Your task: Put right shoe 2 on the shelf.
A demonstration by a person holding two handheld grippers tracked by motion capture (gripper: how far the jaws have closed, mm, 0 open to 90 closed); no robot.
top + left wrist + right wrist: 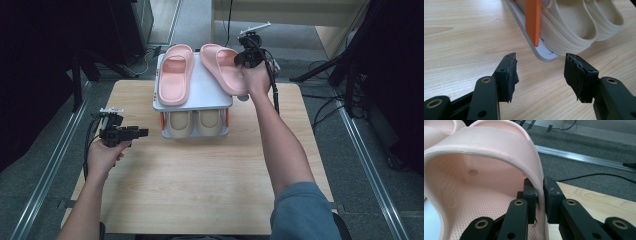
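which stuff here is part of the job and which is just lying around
In the job:
- pink foam slipper gripped at its strap by the right tool
- second pink foam slipper
- grey two-tier shoe rack

Lying about:
- pair of beige slippers on the lower tier
- open left tool

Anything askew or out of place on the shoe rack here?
Yes: the right pink slipper sits angled, overhanging the top shelf, its strap gripped by the right claw. The left pink slipper lies straight.

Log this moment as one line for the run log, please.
right gripper: shut on pink slipper strap, over rack top shelf | left gripper: open, empty, over table | beige slippers: lower shelf
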